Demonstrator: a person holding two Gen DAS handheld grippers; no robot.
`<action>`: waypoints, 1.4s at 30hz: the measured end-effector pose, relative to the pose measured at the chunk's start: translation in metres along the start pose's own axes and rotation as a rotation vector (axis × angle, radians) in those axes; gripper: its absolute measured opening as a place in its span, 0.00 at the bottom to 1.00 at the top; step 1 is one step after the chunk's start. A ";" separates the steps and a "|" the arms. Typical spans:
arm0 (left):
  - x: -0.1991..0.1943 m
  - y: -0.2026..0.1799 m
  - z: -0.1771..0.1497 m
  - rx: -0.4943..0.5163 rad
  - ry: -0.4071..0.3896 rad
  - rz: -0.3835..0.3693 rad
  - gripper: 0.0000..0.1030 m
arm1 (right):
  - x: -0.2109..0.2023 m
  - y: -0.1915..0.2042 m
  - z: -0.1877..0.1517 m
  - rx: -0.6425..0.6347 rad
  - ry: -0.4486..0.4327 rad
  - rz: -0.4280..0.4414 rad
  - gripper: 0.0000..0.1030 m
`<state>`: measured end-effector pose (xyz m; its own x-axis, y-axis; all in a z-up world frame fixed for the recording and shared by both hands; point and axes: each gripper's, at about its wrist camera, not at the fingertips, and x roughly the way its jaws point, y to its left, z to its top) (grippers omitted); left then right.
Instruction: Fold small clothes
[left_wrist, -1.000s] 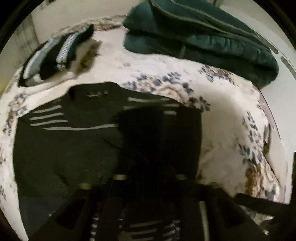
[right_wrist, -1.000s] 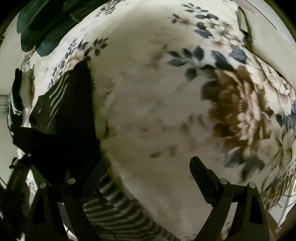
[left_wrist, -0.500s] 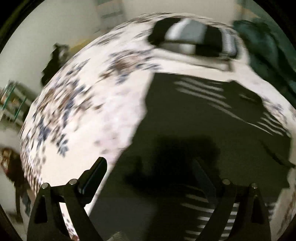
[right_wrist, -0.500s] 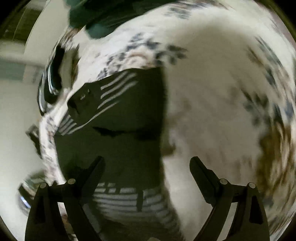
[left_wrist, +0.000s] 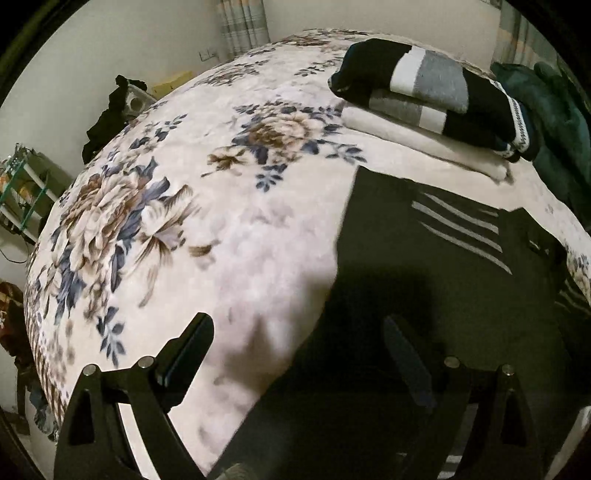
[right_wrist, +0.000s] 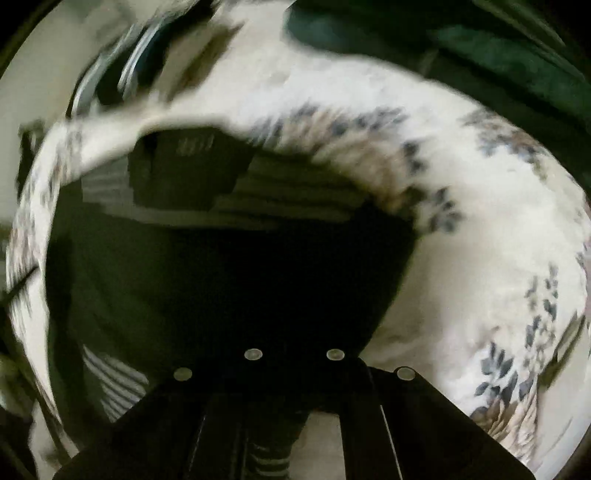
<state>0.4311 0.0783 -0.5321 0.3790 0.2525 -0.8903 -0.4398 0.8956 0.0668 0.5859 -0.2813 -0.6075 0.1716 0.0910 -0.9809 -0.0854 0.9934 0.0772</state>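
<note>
Floral bed (left_wrist: 258, 236): sweater (left_wrist: 436, 280) at 3 o'clock. Left gripper (left_wrist: 299, 350) released, now wide; right gripper (right_wrist: 295, 354) just narrowed, apparently pinching hem for next fold.

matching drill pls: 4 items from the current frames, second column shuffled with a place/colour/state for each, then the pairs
Items
1. dark striped garment
2. folded pile
3. left gripper
4. green jacket

Descriptions
A. fingers spread wide, nothing between them
B. lying flat on the floral blanket, thin pale stripes
C. bunched at the far right edge of the bed
D. stacked neatly at the far end, black, grey and white on top of a cream piece

Pairs: 1-B, 2-D, 3-A, 4-C
</note>
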 end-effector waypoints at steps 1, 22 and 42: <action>0.003 0.001 0.001 -0.002 0.002 -0.002 0.91 | 0.013 -0.009 0.004 0.042 0.053 0.008 0.06; -0.104 -0.037 -0.107 -0.003 -0.026 0.032 1.00 | 0.085 -0.164 0.052 0.421 0.237 0.504 0.64; -0.152 -0.112 -0.243 -0.109 0.138 0.032 1.00 | 0.118 -0.194 0.103 0.344 0.288 0.528 0.40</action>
<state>0.2251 -0.1492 -0.5141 0.2516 0.2212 -0.9422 -0.5384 0.8410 0.0536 0.7235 -0.4563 -0.7203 -0.0782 0.5936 -0.8009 0.2387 0.7912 0.5631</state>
